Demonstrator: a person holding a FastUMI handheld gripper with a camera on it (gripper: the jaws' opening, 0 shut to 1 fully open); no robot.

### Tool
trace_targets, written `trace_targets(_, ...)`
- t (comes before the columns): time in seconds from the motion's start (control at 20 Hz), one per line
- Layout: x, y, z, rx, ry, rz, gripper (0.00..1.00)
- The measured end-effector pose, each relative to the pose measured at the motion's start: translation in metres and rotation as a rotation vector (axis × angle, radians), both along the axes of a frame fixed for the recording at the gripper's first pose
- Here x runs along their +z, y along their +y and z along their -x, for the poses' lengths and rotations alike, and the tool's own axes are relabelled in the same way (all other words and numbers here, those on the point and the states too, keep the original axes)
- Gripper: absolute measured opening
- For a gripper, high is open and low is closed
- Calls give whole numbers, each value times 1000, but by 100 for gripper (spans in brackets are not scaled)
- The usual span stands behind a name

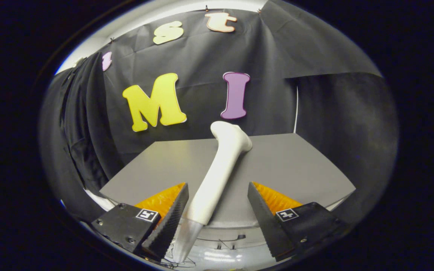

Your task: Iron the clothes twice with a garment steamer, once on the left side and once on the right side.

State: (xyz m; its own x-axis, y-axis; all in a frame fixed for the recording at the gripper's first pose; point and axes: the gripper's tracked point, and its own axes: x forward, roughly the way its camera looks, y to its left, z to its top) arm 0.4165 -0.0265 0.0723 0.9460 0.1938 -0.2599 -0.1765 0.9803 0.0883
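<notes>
The white plastic garment steamer [220, 169] lies on the grey table [296, 169], its long handle running straight away from me, its head at the far end near the black cloth wall. My tongs [217, 210] stand wide open, the handle's near end between the fingers, close against the left one; neither finger grips it.

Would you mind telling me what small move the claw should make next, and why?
Probably close the claw on the garment steamer. Its white handle lies on the grey table and runs between the open fingers, closer to the left one, with a clear gap on the right. A slight shift left to centre the handle before closing may help.
</notes>
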Motion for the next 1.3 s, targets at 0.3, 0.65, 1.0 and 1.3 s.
trace_targets(0.3,-5,16,-22,41,50,10,93)
trace_targets(0.65,-4,15,-24,40,97,-128,57)
trace_targets(1.0,20,26,-5,30,27,-160,38)
trace_targets(1.3,62,50,46,5,-84,-139,35)
